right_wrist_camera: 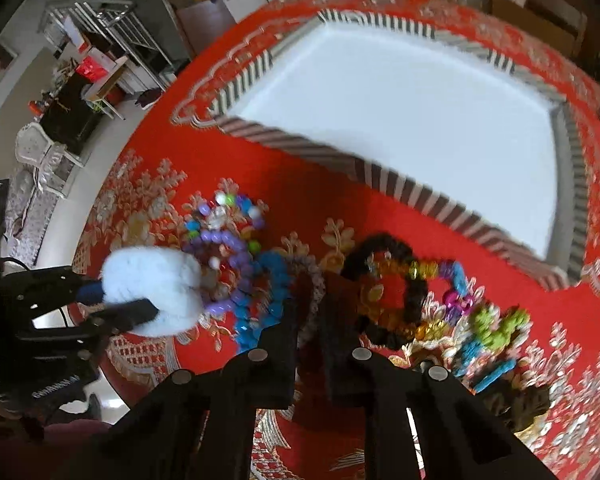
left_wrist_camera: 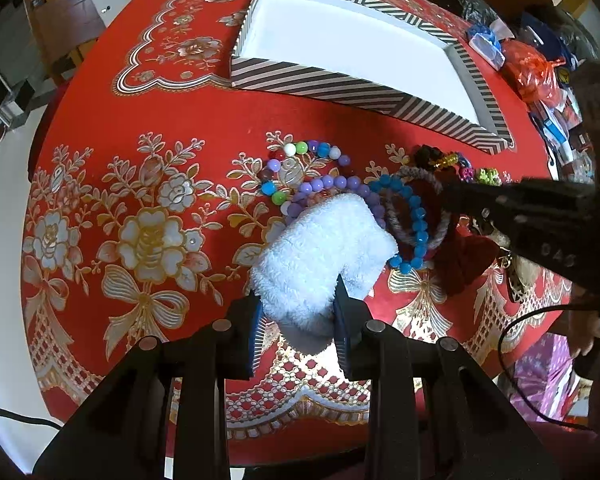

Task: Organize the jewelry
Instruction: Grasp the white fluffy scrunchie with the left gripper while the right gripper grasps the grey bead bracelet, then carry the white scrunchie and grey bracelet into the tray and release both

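My left gripper (left_wrist_camera: 298, 304) is shut on a fluffy white scrunchie (left_wrist_camera: 320, 256), held just above the red tablecloth; it also shows in the right wrist view (right_wrist_camera: 156, 292). Behind it lie a multicoloured bead bracelet (left_wrist_camera: 300, 160), a purple bead bracelet (left_wrist_camera: 340, 188), a blue bead bracelet (left_wrist_camera: 412, 216) and a grey braided band (left_wrist_camera: 432, 184). My right gripper (right_wrist_camera: 310, 312) is shut on a dark red scrunchie (left_wrist_camera: 460, 264), low over the pile. A black scrunchie (right_wrist_camera: 384, 280) with amber beads and green and blue pieces (right_wrist_camera: 492, 332) lie to its right. The striped white box (left_wrist_camera: 340, 84) stands empty behind.
The striped box also fills the back of the right wrist view (right_wrist_camera: 380, 180). Plastic bags and small packages (left_wrist_camera: 532, 68) crowd the table's right edge. The table's front and left edges drop to the floor. Chairs and shelving stand beyond the table.
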`<state>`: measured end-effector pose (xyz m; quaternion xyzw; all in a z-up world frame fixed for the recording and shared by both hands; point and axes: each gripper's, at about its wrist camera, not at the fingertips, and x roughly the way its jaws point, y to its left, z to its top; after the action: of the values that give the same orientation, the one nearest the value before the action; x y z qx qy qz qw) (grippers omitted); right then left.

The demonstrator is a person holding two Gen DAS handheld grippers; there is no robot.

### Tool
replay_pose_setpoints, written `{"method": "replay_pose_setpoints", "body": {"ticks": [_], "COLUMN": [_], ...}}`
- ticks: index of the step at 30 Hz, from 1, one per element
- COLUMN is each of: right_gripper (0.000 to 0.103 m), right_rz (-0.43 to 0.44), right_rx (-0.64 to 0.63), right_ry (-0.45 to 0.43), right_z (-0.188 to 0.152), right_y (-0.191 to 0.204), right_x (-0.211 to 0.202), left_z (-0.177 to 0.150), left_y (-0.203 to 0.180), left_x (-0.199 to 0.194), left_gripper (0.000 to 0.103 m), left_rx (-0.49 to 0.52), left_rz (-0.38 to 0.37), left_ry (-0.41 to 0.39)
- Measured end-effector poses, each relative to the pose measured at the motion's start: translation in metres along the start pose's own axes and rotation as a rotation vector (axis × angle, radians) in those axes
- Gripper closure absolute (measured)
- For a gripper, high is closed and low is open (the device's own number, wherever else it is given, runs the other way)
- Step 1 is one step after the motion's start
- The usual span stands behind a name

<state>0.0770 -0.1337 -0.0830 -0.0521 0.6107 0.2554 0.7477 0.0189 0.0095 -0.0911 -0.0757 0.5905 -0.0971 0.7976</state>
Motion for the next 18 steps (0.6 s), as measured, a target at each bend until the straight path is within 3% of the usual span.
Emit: {"method": "replay_pose_setpoints", "body": {"ticks": [3,10,14,18], "right_gripper": [0.097,0.101,0.101,0.100], "right_rz": [0.031,0.108,0.091,0.063], "right_rx": [0.035,0.068,0.069,0.056], "right_ry": [-0.018,-0.130,-0.191,-0.145], "right_z": [-0.003,0.003,0.012,0.015], "right_y": [-0.006,-0.010,-0.014,-0.015], "right_x": [-0.004,-0.055,-0.078,-0.072], "left_z": [-0.002,0.010,0.025,0.032], "left_y": [0.008,0.013,0.015,0.016], "left_x": [-0.005,-0.024,-0.036,-0.040], "left_gripper": [0.075,0.075,0.075,0.075], "left_rx": [-0.007,-0.024,-0.022,-0.021], "left_rz": [-0.005,-0.044,-0.049,-0.050], "left_ry": [0.002,-0.055,-0.095,-0.111]}}
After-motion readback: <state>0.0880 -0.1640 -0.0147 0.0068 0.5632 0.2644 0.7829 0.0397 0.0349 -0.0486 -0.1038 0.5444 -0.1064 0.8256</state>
